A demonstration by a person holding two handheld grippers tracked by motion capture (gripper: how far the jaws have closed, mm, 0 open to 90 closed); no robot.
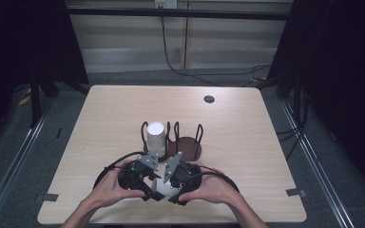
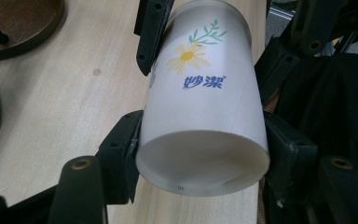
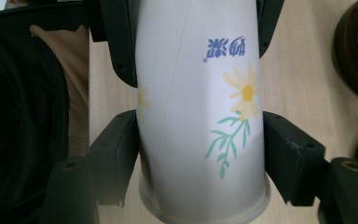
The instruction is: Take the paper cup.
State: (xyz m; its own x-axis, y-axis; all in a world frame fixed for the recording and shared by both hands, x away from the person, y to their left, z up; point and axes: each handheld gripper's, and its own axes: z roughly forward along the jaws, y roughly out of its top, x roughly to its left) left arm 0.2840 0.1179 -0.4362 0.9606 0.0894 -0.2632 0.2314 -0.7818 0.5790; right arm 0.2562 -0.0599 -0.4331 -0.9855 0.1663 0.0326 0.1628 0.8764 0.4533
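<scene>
the light wooden table (image 1: 123, 123) carries everything, with a small dark round spot (image 1: 209, 99) near its far edge. near the middle stands a dark brown round-based holder (image 1: 188, 144) with upright black wire loops, and a stack of white cups (image 1: 155, 137) sits bottom-up in its left part.

at the near edge, two hands come in from below. the left hand (image 1: 108, 187) carries the left gripper (image 1: 147, 190) and the right hand (image 1: 209, 186) carries the right gripper (image 1: 171, 192); the two tools meet nose to nose just in front of the holder, each topped by a grey three-cornered plate.

between them lies a single white paper cup (image 2: 205, 112), on its side just above the table. it bears a yellow daisy with a green sprig and blue lettering.

in the left gripper view, the jaws are closed against the cup's sides near its recessed base, one black pad on each flank, and the right gripper's jaws hold the far end.

in the right gripper view, the same cup (image 3: 200, 112) runs away from the camera, its rolled rim nearest. the jaws press on both sides just behind the rim, narrowed to the cup's width. the left gripper's jaws clasp the far end.
</scene>
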